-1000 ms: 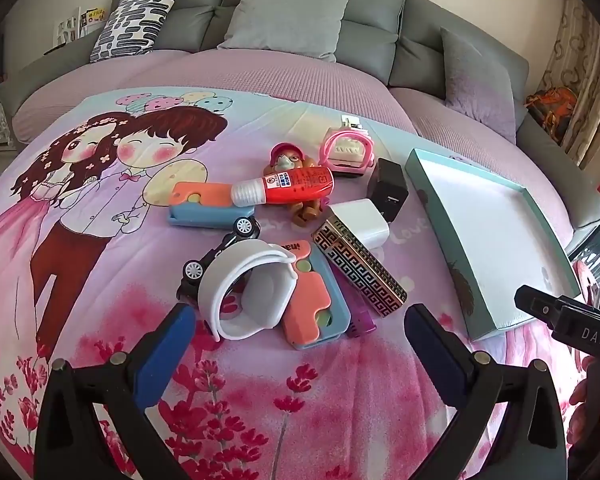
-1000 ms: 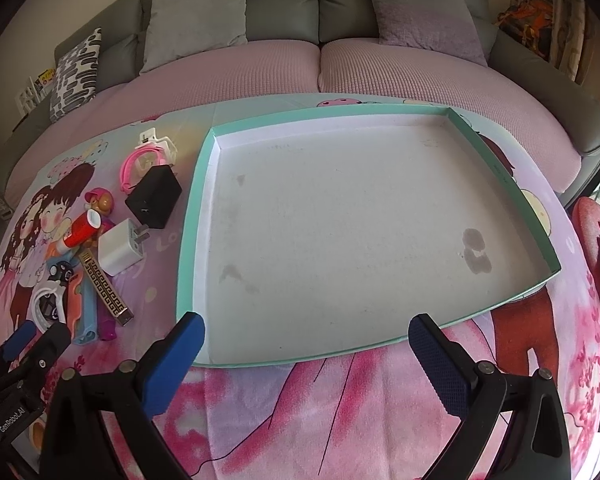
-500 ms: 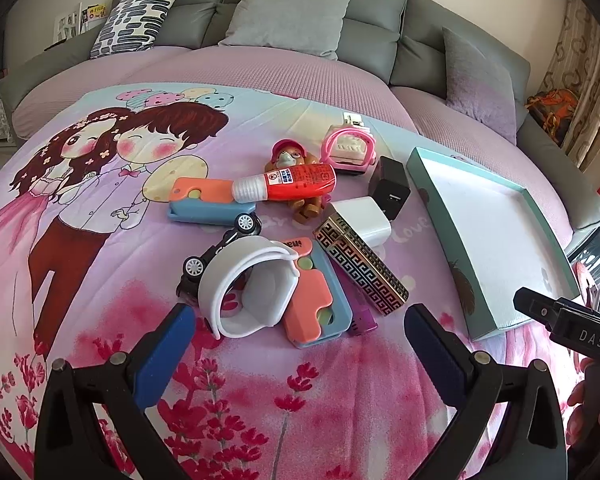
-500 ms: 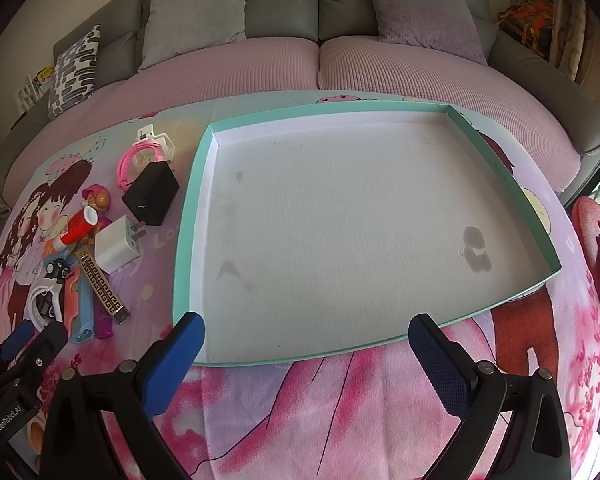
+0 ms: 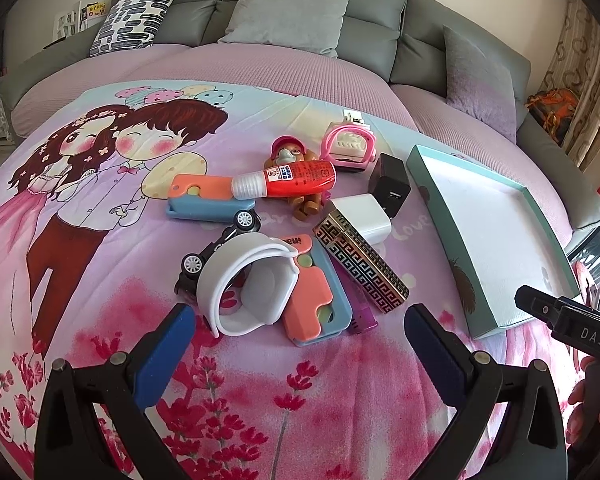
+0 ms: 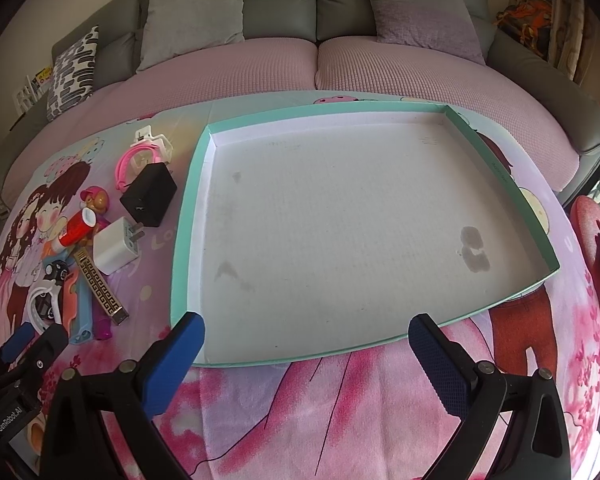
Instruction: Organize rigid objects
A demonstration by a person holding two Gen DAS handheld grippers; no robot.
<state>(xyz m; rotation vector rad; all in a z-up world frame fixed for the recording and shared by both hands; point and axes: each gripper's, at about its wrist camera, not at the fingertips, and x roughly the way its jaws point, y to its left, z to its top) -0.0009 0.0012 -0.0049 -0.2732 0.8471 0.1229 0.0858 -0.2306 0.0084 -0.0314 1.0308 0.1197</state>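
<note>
Left gripper [image 5: 300, 344] has edged closer to the pile (jaws unchanged)

Black hand-held gripper [image 5: 300, 344], blue textured pads [image 5: 162, 360]

From my left gripper [image 5: 298, 346], the bare blanket [image 5: 260, 392] between its spread fingers gives a clear lane up to the pile. The white band [image 5: 236, 280] and the coral-blue case [image 5: 320, 304] block the front; the patterned bar [image 5: 360, 264] lies to the right of them. Between bar and tray [image 5: 432, 184] runs a strip of bare cloth. Ahead of my right gripper [image 6: 304, 356], the tray's low near rim [image 6: 300, 358] is the only barrier, and its floor lies bare.
</note>
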